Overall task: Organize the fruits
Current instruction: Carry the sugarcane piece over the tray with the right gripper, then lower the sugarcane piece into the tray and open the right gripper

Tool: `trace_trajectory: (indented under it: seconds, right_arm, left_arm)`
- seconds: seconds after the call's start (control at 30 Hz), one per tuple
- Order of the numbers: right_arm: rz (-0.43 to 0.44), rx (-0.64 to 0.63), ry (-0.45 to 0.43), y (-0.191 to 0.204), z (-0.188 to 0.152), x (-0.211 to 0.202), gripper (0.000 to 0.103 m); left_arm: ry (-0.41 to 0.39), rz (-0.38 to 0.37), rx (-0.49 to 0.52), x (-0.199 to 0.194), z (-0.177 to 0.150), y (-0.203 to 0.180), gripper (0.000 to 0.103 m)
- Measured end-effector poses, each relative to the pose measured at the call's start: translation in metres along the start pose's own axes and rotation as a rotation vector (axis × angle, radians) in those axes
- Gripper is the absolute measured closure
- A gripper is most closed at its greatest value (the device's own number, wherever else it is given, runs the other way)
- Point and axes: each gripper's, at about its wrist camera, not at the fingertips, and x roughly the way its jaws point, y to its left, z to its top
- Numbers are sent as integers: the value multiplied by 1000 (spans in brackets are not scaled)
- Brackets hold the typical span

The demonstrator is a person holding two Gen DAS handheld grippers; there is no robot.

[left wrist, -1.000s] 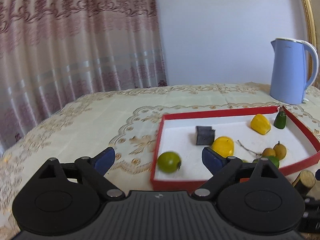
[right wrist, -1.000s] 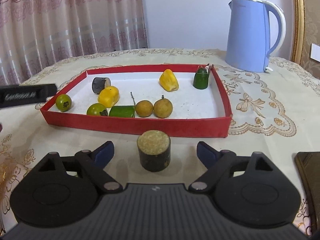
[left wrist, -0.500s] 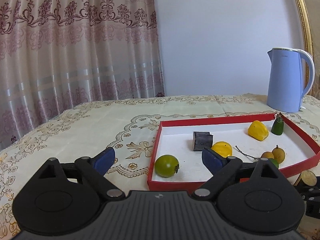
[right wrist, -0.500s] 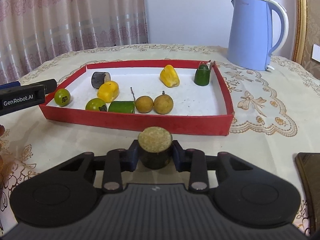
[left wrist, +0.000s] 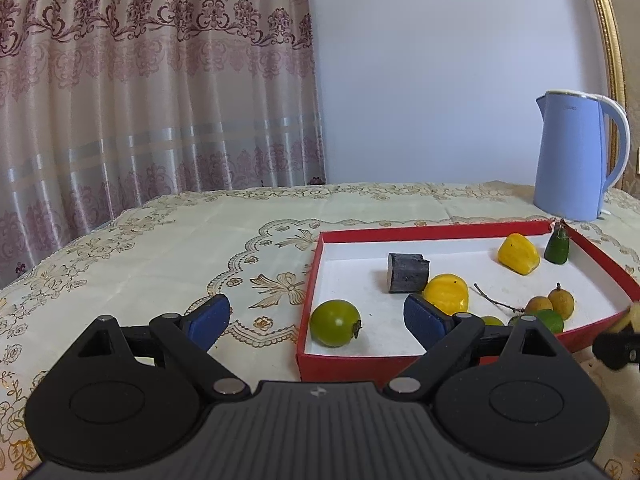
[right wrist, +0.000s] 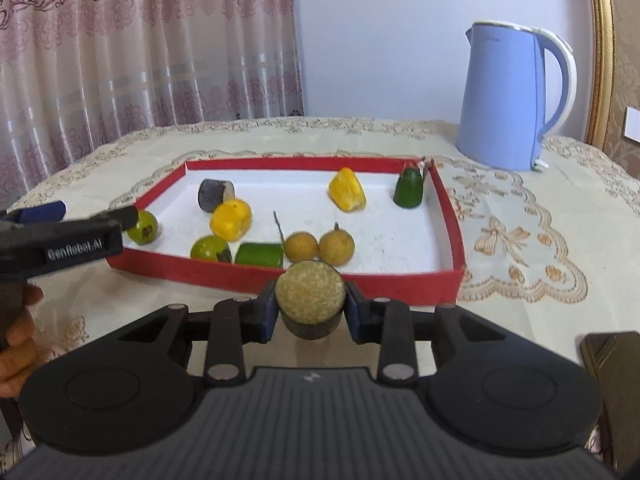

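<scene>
A red tray (right wrist: 360, 280) with a white floor holds several fruits: a green round fruit (left wrist: 335, 323) at its near left corner, two yellow pieces (right wrist: 231, 219), two brown longans (right wrist: 337, 247), green pieces and a dark cut stub (right wrist: 215, 195). My right gripper (right wrist: 310, 312) is shut on a dark cylinder piece with a pale cut top (right wrist: 310, 294), held above the cloth just in front of the tray's near wall. My left gripper (left wrist: 316, 316) is open and empty, hovering at the tray's left end (left wrist: 316, 280); it also shows in the right wrist view (right wrist: 60, 236).
A blue electric kettle (right wrist: 512, 98) stands behind the tray on the right. A patterned cream tablecloth (left wrist: 160, 248) covers the table. A dark flat object (right wrist: 612, 364) lies at the right front edge. Curtains hang behind.
My right gripper closed on the dark cylinder piece and lifted it off the cloth toward the tray. My left gripper rose and tilted up a little, staying open.
</scene>
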Motion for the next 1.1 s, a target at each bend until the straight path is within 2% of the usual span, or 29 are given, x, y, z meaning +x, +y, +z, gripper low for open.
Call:
trace_trajectory:
  seconds: [0.5, 1.1]
  right_arm:
    - [21, -48, -34, 7, 47, 20, 71]
    - [18, -5, 22, 4, 79, 73, 71]
  left_arm:
    - [22, 1, 15, 5, -1, -3, 9]
    - [40, -5, 20, 8, -3, -3, 9]
